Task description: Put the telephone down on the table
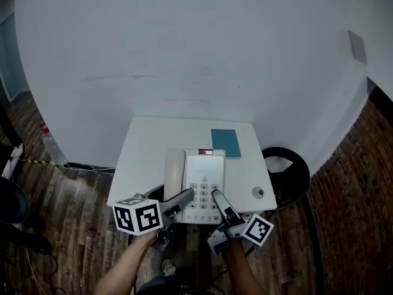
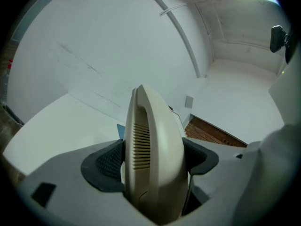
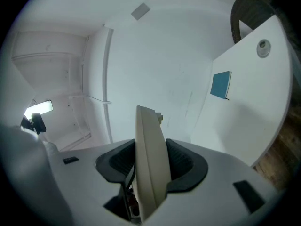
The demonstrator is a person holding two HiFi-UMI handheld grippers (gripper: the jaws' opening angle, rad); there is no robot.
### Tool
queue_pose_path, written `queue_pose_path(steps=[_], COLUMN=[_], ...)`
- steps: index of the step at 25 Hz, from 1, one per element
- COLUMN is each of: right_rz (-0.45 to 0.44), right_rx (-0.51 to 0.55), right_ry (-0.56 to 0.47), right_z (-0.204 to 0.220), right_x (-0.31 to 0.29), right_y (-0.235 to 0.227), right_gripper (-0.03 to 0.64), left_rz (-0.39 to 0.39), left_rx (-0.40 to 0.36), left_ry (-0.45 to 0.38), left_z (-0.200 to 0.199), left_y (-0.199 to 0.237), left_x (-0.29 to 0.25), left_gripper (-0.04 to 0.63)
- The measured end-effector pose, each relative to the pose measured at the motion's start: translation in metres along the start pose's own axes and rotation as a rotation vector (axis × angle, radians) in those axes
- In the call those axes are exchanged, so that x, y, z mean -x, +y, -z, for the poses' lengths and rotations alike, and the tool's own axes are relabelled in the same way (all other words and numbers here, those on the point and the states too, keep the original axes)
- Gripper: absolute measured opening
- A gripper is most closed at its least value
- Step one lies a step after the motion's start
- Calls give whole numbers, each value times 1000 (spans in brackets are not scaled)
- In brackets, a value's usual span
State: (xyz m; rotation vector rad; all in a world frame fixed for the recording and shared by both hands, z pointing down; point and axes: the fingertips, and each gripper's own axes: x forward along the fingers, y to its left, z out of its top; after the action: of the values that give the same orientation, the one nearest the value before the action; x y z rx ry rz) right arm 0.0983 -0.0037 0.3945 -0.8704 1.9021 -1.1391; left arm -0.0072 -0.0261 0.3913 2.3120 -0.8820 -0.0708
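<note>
A cream telephone with a keypad and its handset on the left is held over the near half of the white table. Its near end overhangs the table's front edge. My left gripper is shut on the handset side. In the left gripper view the ribbed handset fills the gap between the dark pads. My right gripper is shut on the phone's right side. In the right gripper view the phone's thin edge stands between the pads. I cannot tell whether the phone touches the table.
A blue notebook lies at the table's far right, also in the right gripper view. A small round object sits near the right front corner. A black round seat stands right of the table, a bottle on the floor left.
</note>
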Motion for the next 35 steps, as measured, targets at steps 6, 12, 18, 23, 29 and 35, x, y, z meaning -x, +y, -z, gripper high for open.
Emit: queue_pose_path(steps=[6, 12, 18, 23, 29, 35], right_rz=[18, 33, 53, 53, 35, 21], right_rx=[0, 16, 25, 8, -25, -79], right_ry=[-5, -18, -30, -23, 29, 112], right_z=[-6, -14, -29, -42, -68, -114], right_x=[-51, -76, -89, -97, -117, -148], right_y=[-16, -27, -40, -54, -81, -110], right_gripper=[190, 190, 190, 190, 190, 190], left_rz=[10, 30, 44, 26, -36, -126], left_rx=[15, 25, 36, 39, 46, 70], left_ry=[10, 16, 34, 37, 18, -21], left_z=[-33, -47, -54, -57, -61, -76], left_y=[40, 60, 70, 78, 93, 104], left_x=[-19, -36, -58, -76, -109, -160], left_gripper=[388, 388, 388, 388, 388, 388])
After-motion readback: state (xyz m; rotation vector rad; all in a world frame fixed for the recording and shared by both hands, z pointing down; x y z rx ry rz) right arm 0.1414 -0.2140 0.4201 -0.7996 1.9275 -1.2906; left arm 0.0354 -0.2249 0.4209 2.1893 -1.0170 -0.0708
